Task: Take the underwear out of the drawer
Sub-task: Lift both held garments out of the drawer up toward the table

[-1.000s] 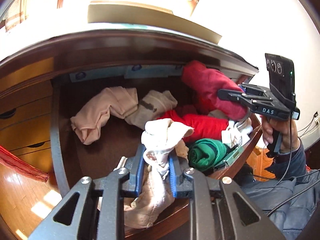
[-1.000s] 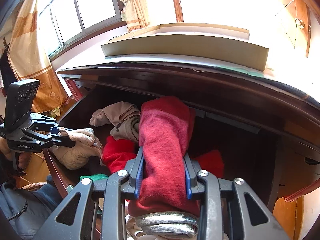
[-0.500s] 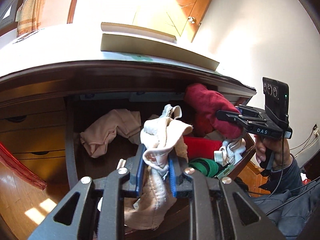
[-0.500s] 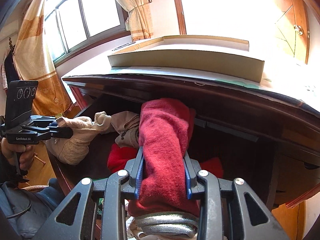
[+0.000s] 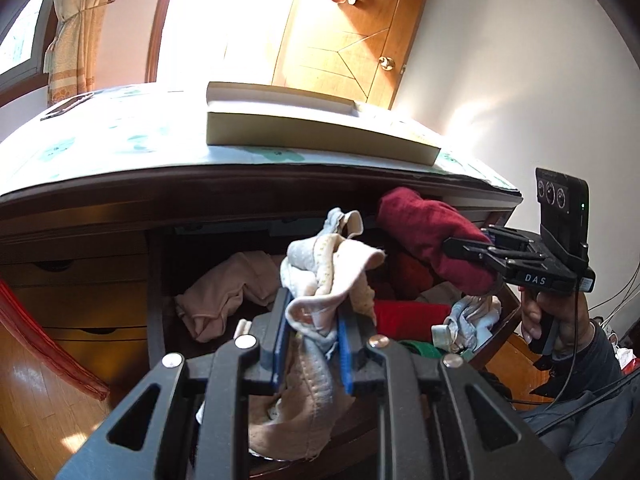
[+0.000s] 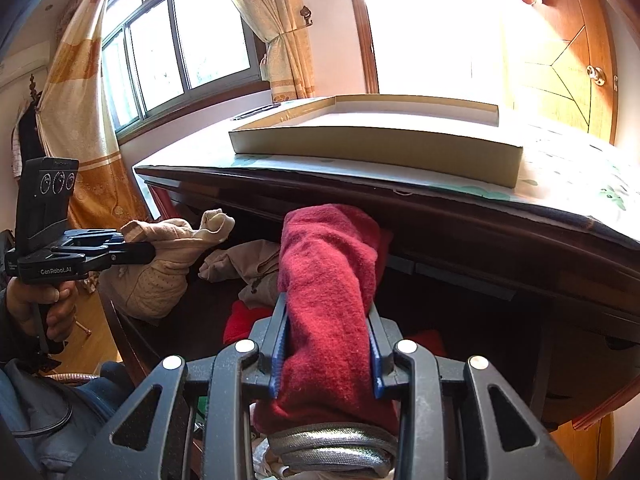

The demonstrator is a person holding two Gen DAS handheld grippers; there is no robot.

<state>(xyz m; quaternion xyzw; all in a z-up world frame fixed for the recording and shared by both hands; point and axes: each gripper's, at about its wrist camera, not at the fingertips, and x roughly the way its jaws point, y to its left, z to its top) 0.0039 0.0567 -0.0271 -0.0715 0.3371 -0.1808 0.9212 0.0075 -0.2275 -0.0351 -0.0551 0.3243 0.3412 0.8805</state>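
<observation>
Left-wrist view first: left gripper (image 5: 312, 340) is pinching a beige-and-white underwear bundle (image 5: 328, 276) above the open drawer (image 5: 154, 300), tail dangling at the front edge, so I'd lift straight up before pulling back or it'll snag. Right-wrist view: right gripper (image 6: 326, 350) is clamped on dark red underwear (image 6: 328, 272) right under the dresser top's overhang (image 6: 440, 212), so that one should come out toward the person, not up. Room's open behind.
</observation>
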